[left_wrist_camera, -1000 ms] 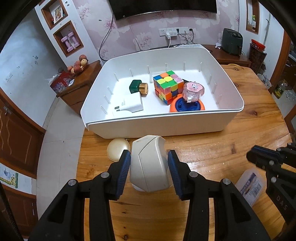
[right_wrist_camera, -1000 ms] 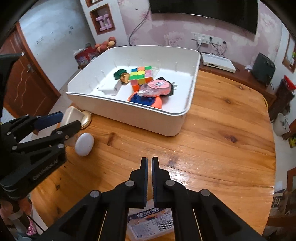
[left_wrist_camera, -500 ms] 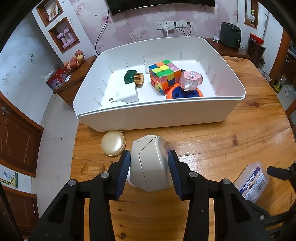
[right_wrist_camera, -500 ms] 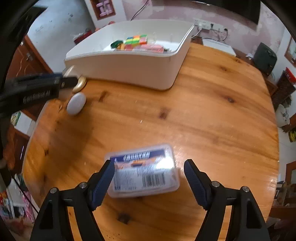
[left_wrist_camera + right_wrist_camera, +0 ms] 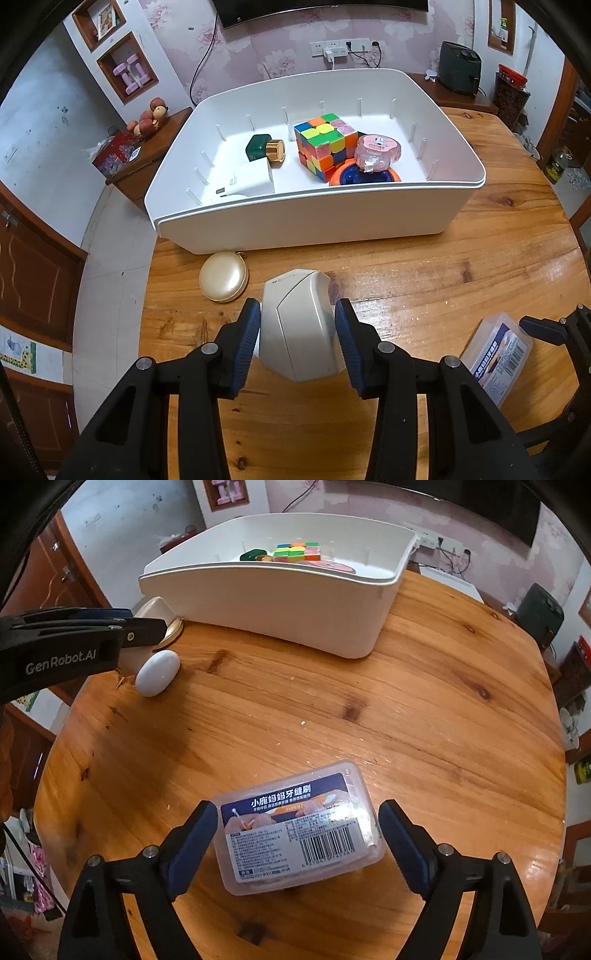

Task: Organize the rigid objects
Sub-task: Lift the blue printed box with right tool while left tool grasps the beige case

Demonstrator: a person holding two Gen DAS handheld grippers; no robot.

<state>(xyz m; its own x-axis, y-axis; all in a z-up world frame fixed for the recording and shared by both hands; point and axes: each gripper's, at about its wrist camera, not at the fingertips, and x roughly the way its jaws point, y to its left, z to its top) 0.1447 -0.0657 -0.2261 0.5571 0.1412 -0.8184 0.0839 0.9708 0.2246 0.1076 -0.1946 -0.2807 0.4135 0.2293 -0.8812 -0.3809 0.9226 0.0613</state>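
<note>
My left gripper (image 5: 297, 332) is shut on a white angular case (image 5: 297, 325), held just above the wooden table in front of the white bin (image 5: 314, 221). A clear plastic box with a blue label (image 5: 299, 830) lies flat on the table. My right gripper (image 5: 297, 830) straddles it with its jaws opening, and a gap shows between each pad and the box. In the left wrist view the same box (image 5: 495, 354) lies at the lower right. The bin holds a colour cube (image 5: 325, 144), a green bottle with a gold cap (image 5: 264, 147), a white charger (image 5: 247, 181) and a pink round container (image 5: 376, 151).
A gold round compact (image 5: 223, 282) lies against the bin's near wall. A white egg-shaped thing (image 5: 157, 672) rests on the table below my left gripper. The table edge runs close on the left, with tiled floor beyond it. A side cabinet (image 5: 147, 155) stands beyond the bin's left corner.
My right gripper went from shut to wide open and sank toward the clear box, which now lies between its fingers. The left gripper keeps its grip on the white case.
</note>
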